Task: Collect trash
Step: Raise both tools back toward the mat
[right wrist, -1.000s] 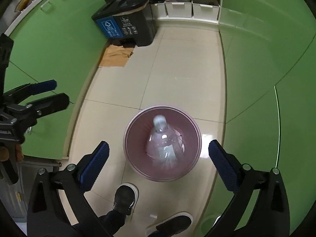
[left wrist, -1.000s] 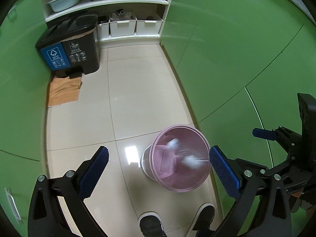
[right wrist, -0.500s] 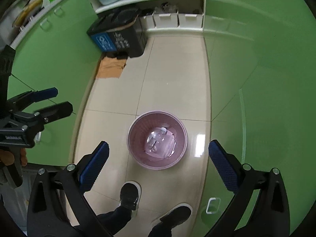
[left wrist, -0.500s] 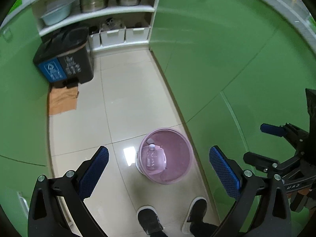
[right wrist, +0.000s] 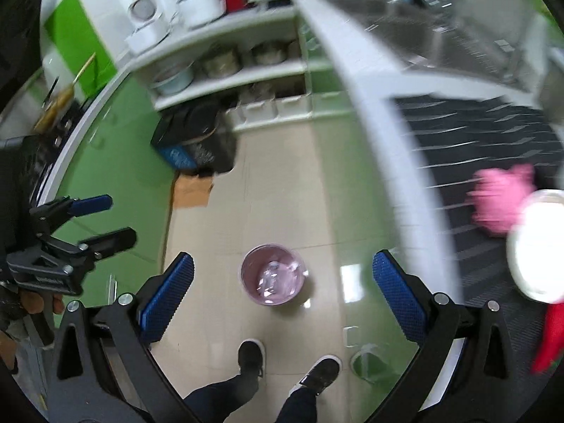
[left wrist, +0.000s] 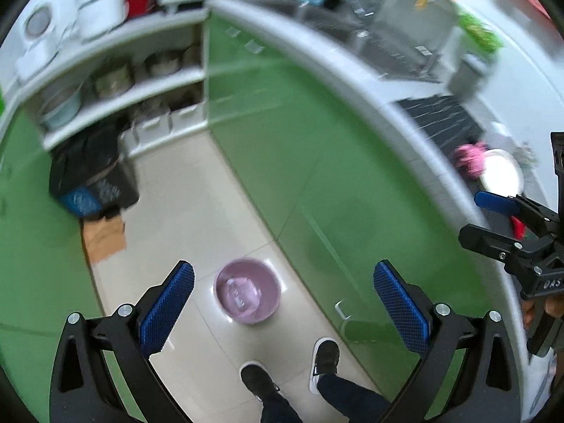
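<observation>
A pink waste bin (left wrist: 247,289) stands on the tiled floor far below both grippers, with a clear plastic bottle (left wrist: 237,290) lying inside. The bin also shows in the right wrist view (right wrist: 274,274). My left gripper (left wrist: 283,312) is open and empty, high above the floor. My right gripper (right wrist: 282,305) is open and empty too, at counter height. Each gripper shows in the other's view: the right one (left wrist: 493,218) at the right, the left one (right wrist: 98,218) at the left.
Green cabinets line both sides of the narrow floor. A black sorting bin (left wrist: 91,172) and cardboard (left wrist: 104,234) sit at the far end under shelves with pots. On the counter to the right lie a pink object (right wrist: 500,199), a white plate (right wrist: 539,243) and a black mat. The person's shoes (left wrist: 292,366) stand near the bin.
Both grippers have risen well up from the bin to counter height. The bin now looks small and the countertop has come into view. The view is blurred by motion.
</observation>
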Action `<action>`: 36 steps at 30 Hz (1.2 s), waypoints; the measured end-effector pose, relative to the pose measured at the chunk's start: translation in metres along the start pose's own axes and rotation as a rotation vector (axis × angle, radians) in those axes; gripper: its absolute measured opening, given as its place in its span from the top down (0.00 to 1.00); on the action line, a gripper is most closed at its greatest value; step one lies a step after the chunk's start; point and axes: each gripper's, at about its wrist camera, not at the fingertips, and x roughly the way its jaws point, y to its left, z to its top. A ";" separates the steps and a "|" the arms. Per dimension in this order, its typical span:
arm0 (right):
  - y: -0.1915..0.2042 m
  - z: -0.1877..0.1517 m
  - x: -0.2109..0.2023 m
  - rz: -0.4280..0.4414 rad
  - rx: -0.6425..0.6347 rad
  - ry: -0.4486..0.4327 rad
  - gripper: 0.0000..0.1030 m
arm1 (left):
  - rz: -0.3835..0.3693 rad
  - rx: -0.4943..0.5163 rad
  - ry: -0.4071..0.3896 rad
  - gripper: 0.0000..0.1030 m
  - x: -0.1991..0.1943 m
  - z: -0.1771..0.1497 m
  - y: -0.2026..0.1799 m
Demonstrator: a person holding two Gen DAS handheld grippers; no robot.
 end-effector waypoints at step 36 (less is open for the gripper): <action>-0.234 -0.058 -0.153 -0.230 0.333 -0.086 0.03 | -0.174 0.416 0.101 0.05 0.062 0.103 -0.270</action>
